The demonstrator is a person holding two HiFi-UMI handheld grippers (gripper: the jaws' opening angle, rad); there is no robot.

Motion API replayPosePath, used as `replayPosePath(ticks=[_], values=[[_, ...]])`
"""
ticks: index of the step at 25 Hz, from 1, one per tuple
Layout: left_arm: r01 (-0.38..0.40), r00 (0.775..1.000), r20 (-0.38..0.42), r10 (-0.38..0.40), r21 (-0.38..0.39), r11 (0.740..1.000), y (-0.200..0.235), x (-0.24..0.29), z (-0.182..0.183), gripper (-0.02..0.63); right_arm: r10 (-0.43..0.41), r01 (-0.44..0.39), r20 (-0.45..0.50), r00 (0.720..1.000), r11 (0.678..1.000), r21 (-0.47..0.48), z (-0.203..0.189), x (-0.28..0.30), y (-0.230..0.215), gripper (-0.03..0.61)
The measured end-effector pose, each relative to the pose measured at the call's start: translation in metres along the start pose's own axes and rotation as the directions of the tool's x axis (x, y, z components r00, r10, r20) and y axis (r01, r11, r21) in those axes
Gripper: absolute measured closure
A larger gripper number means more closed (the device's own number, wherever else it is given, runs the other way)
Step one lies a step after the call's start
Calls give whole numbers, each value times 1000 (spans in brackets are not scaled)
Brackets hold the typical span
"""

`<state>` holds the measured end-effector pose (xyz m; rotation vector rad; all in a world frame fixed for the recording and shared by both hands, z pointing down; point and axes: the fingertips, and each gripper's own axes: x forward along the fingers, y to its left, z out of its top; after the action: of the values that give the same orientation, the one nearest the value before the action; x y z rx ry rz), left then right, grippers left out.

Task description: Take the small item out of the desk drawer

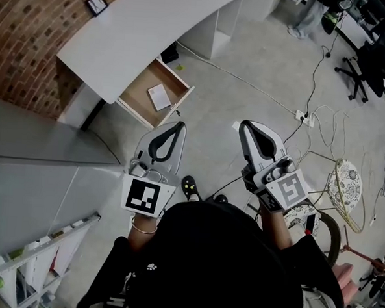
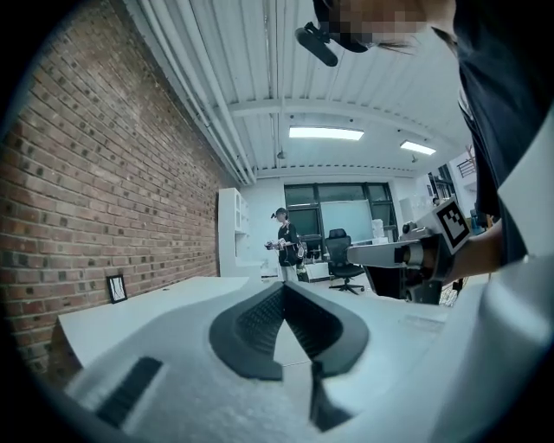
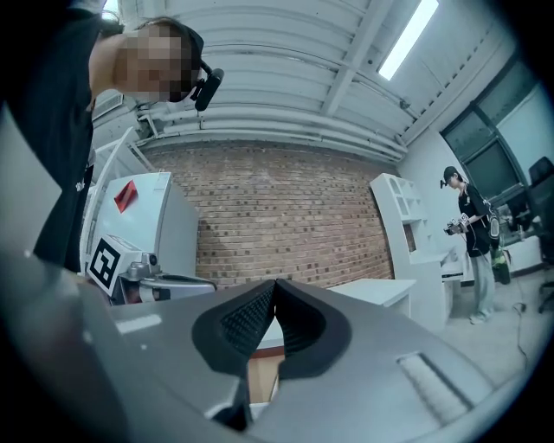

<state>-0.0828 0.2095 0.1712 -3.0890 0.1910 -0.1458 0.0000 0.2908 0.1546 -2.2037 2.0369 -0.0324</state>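
Note:
The wooden desk drawer (image 1: 139,93) stands pulled out from under the white curved desk (image 1: 148,24). A small white flat item (image 1: 159,96) lies inside it. My left gripper (image 1: 180,124) hangs over the floor just below the drawer's front, jaws shut and empty. My right gripper (image 1: 244,123) is further right over the floor, also shut with nothing in it. The left gripper (image 2: 284,286) in its own view shows its tips meeting, and the right gripper (image 3: 274,283) in its own view likewise.
A brick wall (image 1: 30,36) runs behind the desk, with a small framed picture (image 1: 96,3) on the desktop. A grey cabinet top (image 1: 37,140) sits at left. Cables and a power strip (image 1: 303,116) cross the floor; office chairs (image 1: 373,63) stand at right. Another person (image 2: 286,240) stands far off.

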Motion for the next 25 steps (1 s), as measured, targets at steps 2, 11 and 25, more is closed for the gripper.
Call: replayPosePath(ticks=[2,11,25], values=[[16,1000,3,-16,-2,1000,7,1,-2,617,-9,9,0,1000,1000,5,-2,7,0,569],[-13,1000,3,13,-27,1000,46,-13,-9,617,9,-9,0,1000,1000,5,-7,41,15,569],[-199,980,4,199,-41,979,88,-43,-13,617,151,-151,-3,989,988,-23,-2,90,24,569]])
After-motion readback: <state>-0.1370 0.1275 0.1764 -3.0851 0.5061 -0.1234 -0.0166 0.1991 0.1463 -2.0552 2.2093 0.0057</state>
